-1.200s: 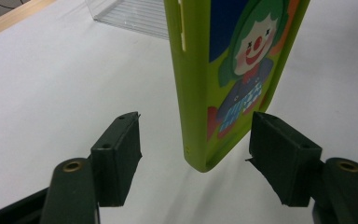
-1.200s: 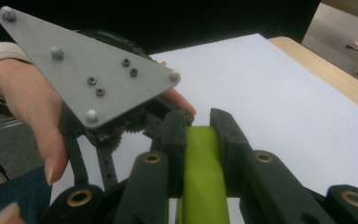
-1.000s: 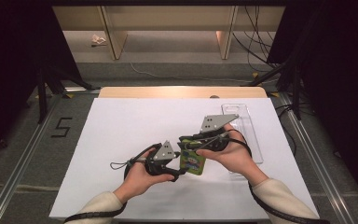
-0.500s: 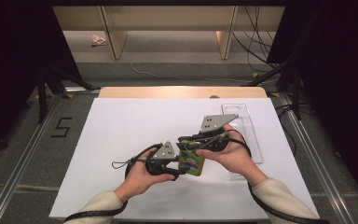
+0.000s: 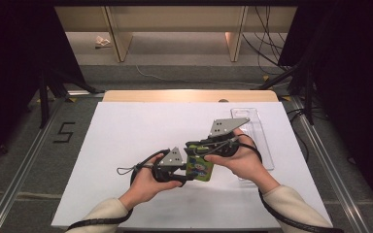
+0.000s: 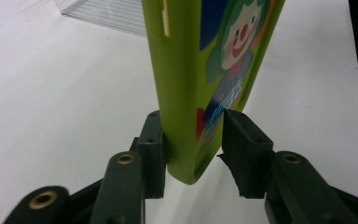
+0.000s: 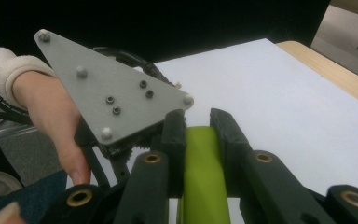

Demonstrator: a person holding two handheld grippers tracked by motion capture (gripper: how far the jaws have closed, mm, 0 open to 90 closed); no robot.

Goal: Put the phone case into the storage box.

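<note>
A lime-green phone case (image 5: 199, 167) with a clown print hangs above the white table between two hands. My right gripper (image 5: 200, 147) is shut on it; in the right gripper view both jaws of my right gripper (image 7: 198, 119) clamp the green case (image 7: 203, 177) across its width. My left gripper (image 5: 188, 171) comes in from the left at the case's lower end. Its jaws have just been closing around the case (image 6: 182, 70). On my left gripper (image 6: 191, 144), one pad lies against the case's side. The other stands just off the printed face, with a thin gap lower down.
A clear plastic tray (image 5: 257, 131) lies on the white sheet (image 5: 141, 131) at the right, just behind the right hand; its corner (image 6: 102, 11) shows in the left gripper view. Bare white surface stretches left and toward the far wooden edge (image 5: 175, 96).
Both hands have stayed where they were with the case between them. In the high view the left gripper's jaws look slightly narrower around the case's lower end.
</note>
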